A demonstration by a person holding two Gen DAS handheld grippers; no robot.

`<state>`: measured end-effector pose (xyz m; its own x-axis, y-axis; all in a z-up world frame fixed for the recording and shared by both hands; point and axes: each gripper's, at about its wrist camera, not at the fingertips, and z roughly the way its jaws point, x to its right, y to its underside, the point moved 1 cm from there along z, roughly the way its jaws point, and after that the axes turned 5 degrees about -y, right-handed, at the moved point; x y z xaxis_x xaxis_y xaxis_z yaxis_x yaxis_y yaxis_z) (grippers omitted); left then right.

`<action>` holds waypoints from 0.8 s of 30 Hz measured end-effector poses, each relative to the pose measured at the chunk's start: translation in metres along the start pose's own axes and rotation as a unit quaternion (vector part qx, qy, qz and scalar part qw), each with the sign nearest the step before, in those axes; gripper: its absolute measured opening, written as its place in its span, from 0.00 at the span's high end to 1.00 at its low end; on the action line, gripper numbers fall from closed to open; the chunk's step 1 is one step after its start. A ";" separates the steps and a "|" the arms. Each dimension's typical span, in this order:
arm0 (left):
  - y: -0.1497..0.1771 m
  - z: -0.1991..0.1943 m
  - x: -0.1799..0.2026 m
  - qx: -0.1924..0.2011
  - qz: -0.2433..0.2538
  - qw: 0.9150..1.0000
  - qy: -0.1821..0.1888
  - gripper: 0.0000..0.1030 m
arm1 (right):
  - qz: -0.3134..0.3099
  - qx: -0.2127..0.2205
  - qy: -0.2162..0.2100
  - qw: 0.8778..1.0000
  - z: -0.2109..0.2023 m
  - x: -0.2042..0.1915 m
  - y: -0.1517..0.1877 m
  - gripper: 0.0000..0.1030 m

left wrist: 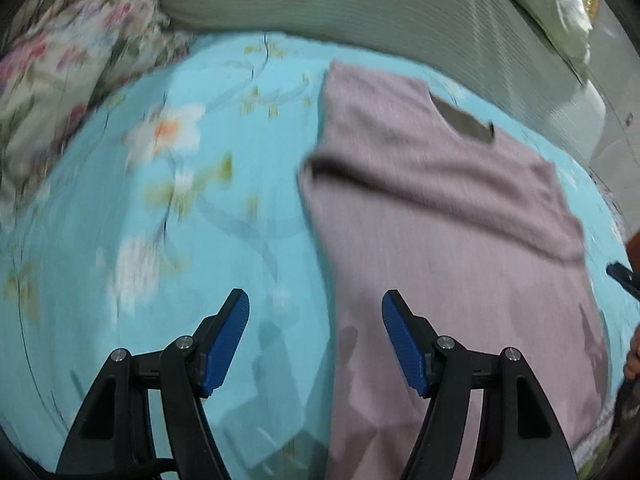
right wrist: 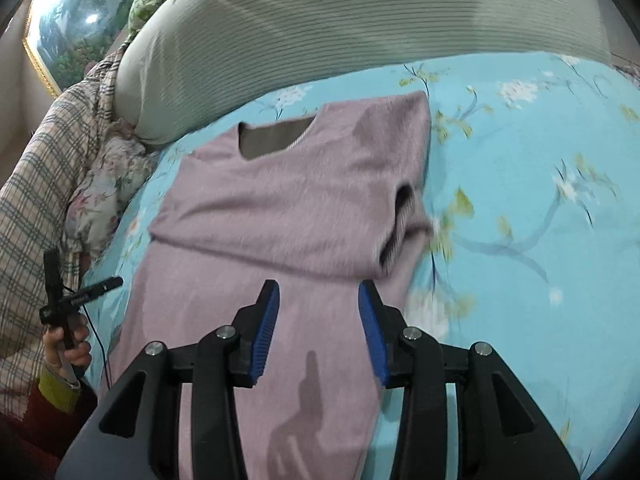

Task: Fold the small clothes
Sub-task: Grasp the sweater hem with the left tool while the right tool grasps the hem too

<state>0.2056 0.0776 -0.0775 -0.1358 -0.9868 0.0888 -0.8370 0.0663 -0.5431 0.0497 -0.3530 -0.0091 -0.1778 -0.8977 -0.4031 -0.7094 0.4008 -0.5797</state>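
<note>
Blue-padded left gripper (left wrist: 316,312) hovers open and empty over the bedsheet (left wrist: 160,200) beside the mauve sweater (left wrist: 440,220), which lies sleeves-folded on the bed. Right gripper (right wrist: 319,300), also open, hangs above its hem half. Pinch both hem corners evenly, then lift toward 12 o'clock. Only the right view shows a microphone (right wrist: 80,296) at 9 o'clock.

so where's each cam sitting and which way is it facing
Left wrist: on the left gripper, looking forward over the sheet at the sweater; both fingers show, open.
Right wrist: on the right gripper, above the sweater, facing the cushion; open fingers show.
Shared: sweater, sheet, cushion.
</note>
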 end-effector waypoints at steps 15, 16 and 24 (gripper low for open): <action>0.151 -0.066 0.008 -0.045 0.060 0.996 0.047 0.35 | -0.022 -0.048 -0.016 0.999 -0.059 -0.007 0.120 0.51; 0.155 -0.067 0.008 -0.047 0.066 0.995 0.050 0.38 | -0.023 -0.053 -0.017 0.998 -0.061 -0.006 0.127 0.51; 0.172 -0.080 0.002 -0.052 0.059 0.993 0.083 0.93 | -0.014 -0.054 -0.050 0.997 -0.065 0.001 0.164 0.51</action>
<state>0.0187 0.0985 -0.1042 -0.3148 -0.9337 0.1704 -0.8592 0.2041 -0.4693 -0.1110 -0.2996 -0.0584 -0.0927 -0.8835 -0.4591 -0.7837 0.3491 -0.5137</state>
